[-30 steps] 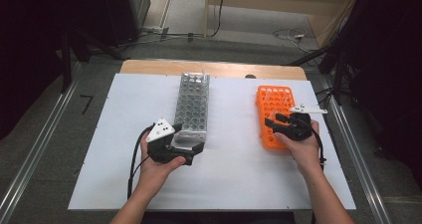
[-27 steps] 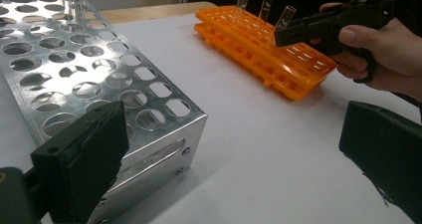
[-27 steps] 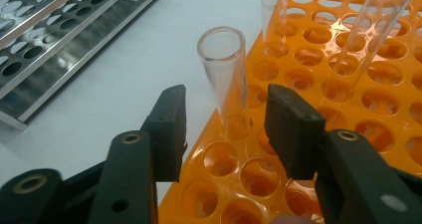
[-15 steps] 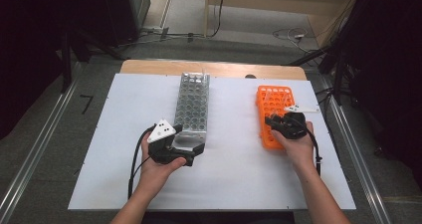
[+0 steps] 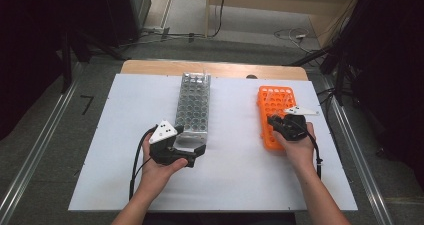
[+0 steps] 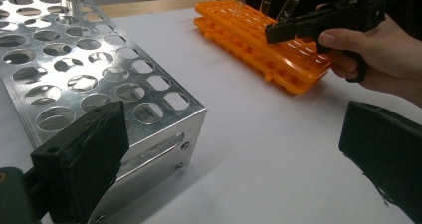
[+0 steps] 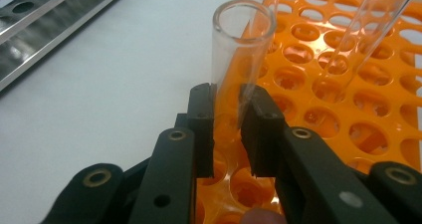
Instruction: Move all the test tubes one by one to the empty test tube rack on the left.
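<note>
Lowered onto the orange rack, right gripper pinches a glass tube; left gripper gapes.

A wide bare strip of the white surface lay open in the middle of the frame, between the metal rack and the orange rack. The lower part of the frame was also free. In the orange rack, other glass tubes stood tilted near the held tube, narrowing the room there.

Orange rack; silver metal rack; clear glass tube; black right tool; white table.
</note>
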Demonstrator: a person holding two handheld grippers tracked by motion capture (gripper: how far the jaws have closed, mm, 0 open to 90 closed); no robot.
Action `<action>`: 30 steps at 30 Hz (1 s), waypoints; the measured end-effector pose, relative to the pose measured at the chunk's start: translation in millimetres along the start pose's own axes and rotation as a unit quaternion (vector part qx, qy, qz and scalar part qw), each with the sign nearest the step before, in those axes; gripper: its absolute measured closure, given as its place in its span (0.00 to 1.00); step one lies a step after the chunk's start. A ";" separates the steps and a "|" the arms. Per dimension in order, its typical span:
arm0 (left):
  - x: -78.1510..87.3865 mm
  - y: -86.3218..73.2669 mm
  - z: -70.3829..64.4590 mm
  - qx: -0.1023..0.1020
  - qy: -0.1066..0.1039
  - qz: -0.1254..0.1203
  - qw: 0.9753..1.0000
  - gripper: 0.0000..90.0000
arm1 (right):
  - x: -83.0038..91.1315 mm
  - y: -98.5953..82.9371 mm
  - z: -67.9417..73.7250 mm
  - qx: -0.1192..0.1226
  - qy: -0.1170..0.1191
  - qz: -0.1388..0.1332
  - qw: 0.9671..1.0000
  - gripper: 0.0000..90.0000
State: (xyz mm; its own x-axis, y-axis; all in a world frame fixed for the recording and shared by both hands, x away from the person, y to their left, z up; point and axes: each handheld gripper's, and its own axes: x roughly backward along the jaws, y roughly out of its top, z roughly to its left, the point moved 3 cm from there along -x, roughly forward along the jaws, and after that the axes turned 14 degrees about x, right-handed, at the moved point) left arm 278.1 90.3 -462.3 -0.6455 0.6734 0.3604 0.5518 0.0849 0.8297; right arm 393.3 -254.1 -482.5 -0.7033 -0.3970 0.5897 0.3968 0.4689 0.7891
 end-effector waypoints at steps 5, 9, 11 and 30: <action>1.6 0.4 0.7 -0.002 0.002 0.000 1.000 0.00 | 6.3 2.6 -1.3 0.003 -0.007 -0.020 1.000 0.82; 2.7 0.8 1.2 -0.001 0.003 -0.002 1.000 0.00 | 13.6 4.8 -1.8 0.005 -0.005 -0.034 0.999 0.82; 3.5 1.3 1.5 -0.002 0.005 -0.003 1.000 0.00 | 17.9 5.9 -1.2 0.009 -0.006 -0.041 0.999 0.82; 6.4 2.9 -2.0 -0.010 0.004 -0.006 1.000 0.00 | 43.8 18.2 27.5 0.034 0.069 -0.078 0.994 0.82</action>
State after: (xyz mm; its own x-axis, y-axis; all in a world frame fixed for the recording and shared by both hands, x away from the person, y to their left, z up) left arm 274.6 93.4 -456.7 -0.6555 0.6670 0.3541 0.5339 0.0776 0.8420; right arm 353.5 -241.3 -447.1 -0.6634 -0.5720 0.4824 0.2449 0.4432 0.8623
